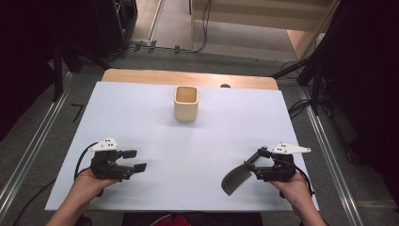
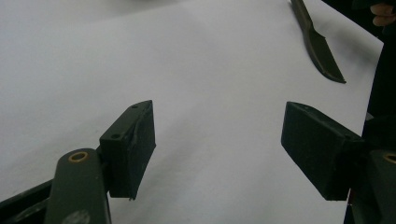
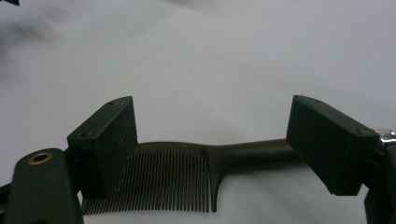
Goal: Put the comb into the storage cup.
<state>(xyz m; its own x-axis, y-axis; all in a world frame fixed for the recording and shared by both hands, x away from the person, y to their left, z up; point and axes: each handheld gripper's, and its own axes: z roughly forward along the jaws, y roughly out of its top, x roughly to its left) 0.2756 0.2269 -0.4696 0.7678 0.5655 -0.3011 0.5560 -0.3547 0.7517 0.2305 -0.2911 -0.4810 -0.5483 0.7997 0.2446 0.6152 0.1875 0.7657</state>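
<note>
White table [image 1: 188,141], right gripper [image 1: 256,165] jaws apart over comb [image 1: 236,180], left gripper [image 1: 134,160] agape, low

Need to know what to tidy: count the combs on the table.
1. The dark comb lies flat on the white table near the front right, beside the right claw, whose jaws stand open over it. The cup's inside is partly hidden.

Dark olive-black comb [image 1: 236,178] showing fine teeth; black grippers wearing white plates; cream cup [image 1: 186,103]; white sheet [image 1: 188,141] covering tan table [image 1: 141,75].
</note>
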